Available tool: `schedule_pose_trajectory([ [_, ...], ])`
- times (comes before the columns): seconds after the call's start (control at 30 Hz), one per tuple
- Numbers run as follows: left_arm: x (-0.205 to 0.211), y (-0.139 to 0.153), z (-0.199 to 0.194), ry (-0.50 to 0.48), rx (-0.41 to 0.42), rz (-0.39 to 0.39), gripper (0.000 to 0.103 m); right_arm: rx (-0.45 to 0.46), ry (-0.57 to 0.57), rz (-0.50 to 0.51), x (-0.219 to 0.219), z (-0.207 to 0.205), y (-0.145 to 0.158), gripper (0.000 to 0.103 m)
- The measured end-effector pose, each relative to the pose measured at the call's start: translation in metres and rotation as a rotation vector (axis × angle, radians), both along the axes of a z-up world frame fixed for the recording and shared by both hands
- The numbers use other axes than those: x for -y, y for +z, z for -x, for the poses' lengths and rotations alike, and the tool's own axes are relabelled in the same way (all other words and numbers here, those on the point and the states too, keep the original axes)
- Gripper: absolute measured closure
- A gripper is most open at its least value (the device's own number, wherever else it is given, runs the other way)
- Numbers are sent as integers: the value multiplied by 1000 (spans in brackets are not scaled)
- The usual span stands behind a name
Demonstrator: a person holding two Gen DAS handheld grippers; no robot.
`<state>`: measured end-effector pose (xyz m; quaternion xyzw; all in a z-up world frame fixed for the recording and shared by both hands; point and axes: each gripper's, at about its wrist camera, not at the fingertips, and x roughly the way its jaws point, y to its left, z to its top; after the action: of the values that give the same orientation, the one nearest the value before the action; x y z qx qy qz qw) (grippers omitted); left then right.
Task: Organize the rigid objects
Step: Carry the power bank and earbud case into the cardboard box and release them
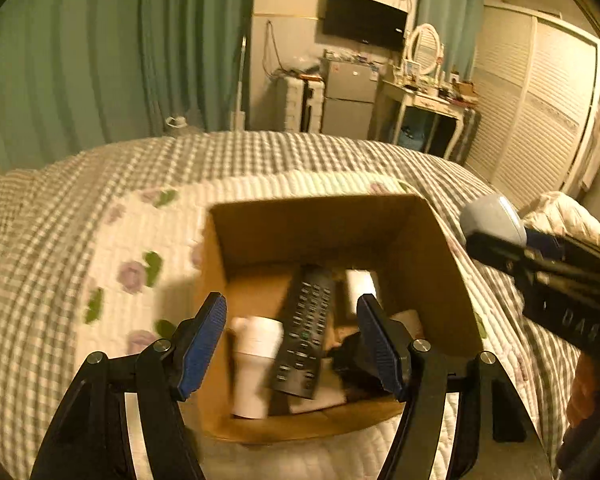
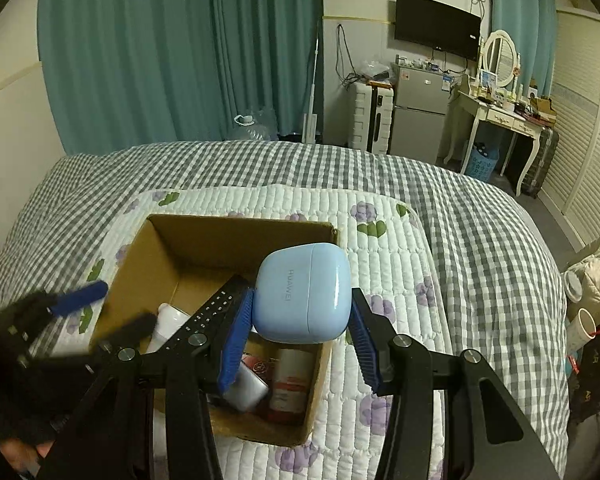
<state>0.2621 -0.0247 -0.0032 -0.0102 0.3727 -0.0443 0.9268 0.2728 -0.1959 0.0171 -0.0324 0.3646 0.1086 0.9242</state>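
One earbud case [image 2: 303, 293] gripped over one cardboard box [image 2: 236, 228].

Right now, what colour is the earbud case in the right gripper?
Light blue smooth earbud case, clearest in the right wrist view.

Bed [image 2: 480, 216] covered by grey gingham blanket; white floral quilted mat [image 2: 396, 280] lies on it, carrying an open cardboard box [image 2: 140, 264].

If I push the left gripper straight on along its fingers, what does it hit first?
Most likely the black remote, lying in the cardboard box between the open left gripper pads. A white bottle lies just left of it. Depth is blurred, so which sits higher is uncertain.
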Motion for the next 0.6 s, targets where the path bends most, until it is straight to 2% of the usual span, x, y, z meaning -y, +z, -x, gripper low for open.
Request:
schedule_pose_trajectory([
  [0.2, -20, 0, -2, 30, 7, -32, 33, -26, 42, 18, -24, -5, -12, 56],
  [0.43, -30, -21, -8, 39, 5, -50, 33, -106, 71, 33, -51, -31, -57, 56],
  [0.6, -39, -36, -13, 40, -2, -50, 33, -153, 37, 47, -58, -49, -81, 55],
])
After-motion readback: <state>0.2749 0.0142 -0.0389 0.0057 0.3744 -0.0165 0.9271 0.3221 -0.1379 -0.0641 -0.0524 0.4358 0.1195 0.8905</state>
